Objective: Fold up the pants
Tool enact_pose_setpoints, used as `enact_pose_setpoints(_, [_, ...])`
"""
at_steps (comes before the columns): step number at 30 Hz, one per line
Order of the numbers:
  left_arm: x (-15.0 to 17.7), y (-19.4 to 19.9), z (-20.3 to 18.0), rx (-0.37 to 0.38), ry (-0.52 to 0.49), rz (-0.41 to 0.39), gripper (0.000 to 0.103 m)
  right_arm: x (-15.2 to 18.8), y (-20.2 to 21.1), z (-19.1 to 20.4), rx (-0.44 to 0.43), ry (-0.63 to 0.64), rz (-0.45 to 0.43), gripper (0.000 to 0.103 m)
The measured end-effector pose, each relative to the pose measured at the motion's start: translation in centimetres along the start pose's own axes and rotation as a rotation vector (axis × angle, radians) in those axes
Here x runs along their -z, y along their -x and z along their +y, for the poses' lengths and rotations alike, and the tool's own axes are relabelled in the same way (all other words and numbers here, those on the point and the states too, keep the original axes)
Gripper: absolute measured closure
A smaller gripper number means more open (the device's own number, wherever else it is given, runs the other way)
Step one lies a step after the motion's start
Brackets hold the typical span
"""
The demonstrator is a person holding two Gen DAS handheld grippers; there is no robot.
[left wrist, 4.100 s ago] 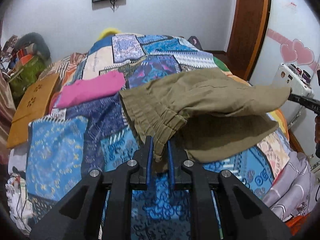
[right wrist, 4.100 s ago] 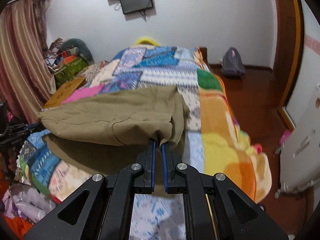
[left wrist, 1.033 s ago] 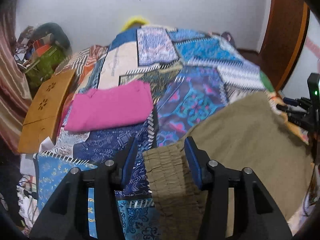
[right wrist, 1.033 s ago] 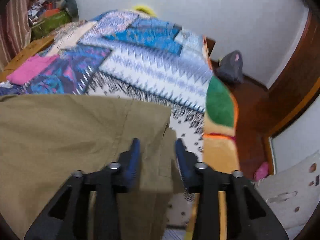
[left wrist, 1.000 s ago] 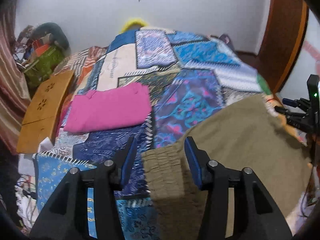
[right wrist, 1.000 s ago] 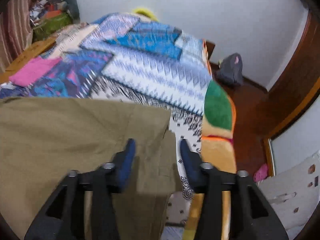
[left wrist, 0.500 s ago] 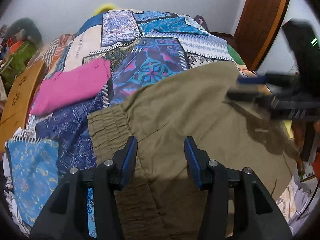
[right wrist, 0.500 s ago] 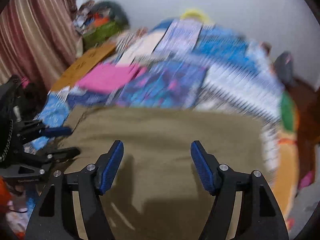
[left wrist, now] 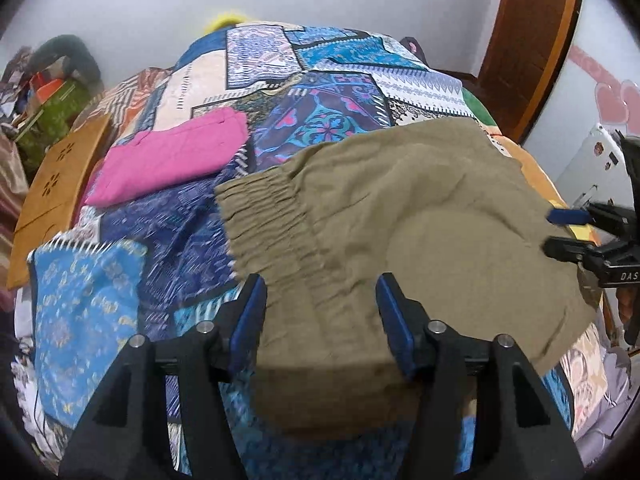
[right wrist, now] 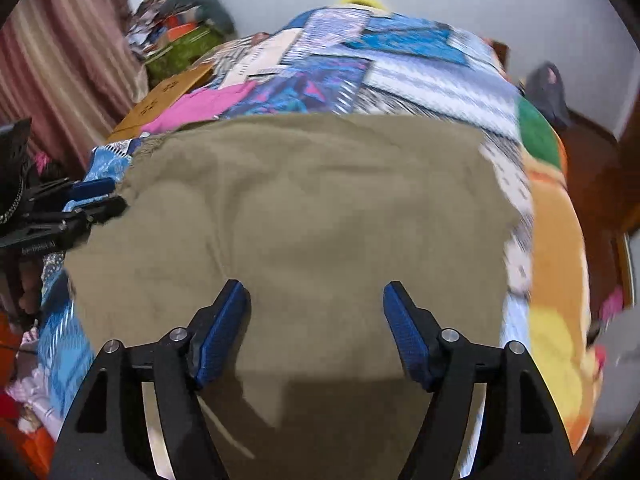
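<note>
The olive-khaki pants (left wrist: 400,216) lie folded flat on the patchwork bedspread (left wrist: 320,64), elastic waistband (left wrist: 272,216) toward the left. They also fill the middle of the right wrist view (right wrist: 312,208). My left gripper (left wrist: 320,312) is open and empty, hovering over the near waistband end. My right gripper (right wrist: 316,320) is open and empty above the pants' near edge; it also shows at the right edge of the left wrist view (left wrist: 568,232). The left gripper shows at the left of the right wrist view (right wrist: 100,200).
A folded pink garment (left wrist: 168,160) lies on the bed beyond the waistband. A wooden board (left wrist: 56,184) and clutter sit at the left. A brown door (left wrist: 528,40) and a white appliance (left wrist: 592,160) stand at the right. A dark bag (right wrist: 548,92) lies on the floor.
Both grippers let go of the pants, which now lie flat on the bed. Both have opened wide and pulled back and up from the cloth.
</note>
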State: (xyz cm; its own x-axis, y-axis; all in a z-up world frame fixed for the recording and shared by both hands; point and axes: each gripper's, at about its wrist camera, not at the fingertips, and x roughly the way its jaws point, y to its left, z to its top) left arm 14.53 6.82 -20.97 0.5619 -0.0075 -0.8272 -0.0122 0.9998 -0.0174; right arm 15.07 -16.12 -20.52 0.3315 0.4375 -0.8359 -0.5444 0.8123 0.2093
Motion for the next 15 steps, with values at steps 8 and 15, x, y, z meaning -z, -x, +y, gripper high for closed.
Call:
enact_pose_setpoints(8, [2.2, 3.5, 1.6, -0.112, 0.0, -0.031, 0.035, 5.1, 2.3, -3.6, 0.073, -0.14, 0.017, 0.034])
enact_pose_setpoints(15, [3.3, 7.1, 3.6, -0.132, 0.077, -0.056, 0.035, 3.8, 5.9, -2.3, 0.185, -0.076, -0.074, 0.034])
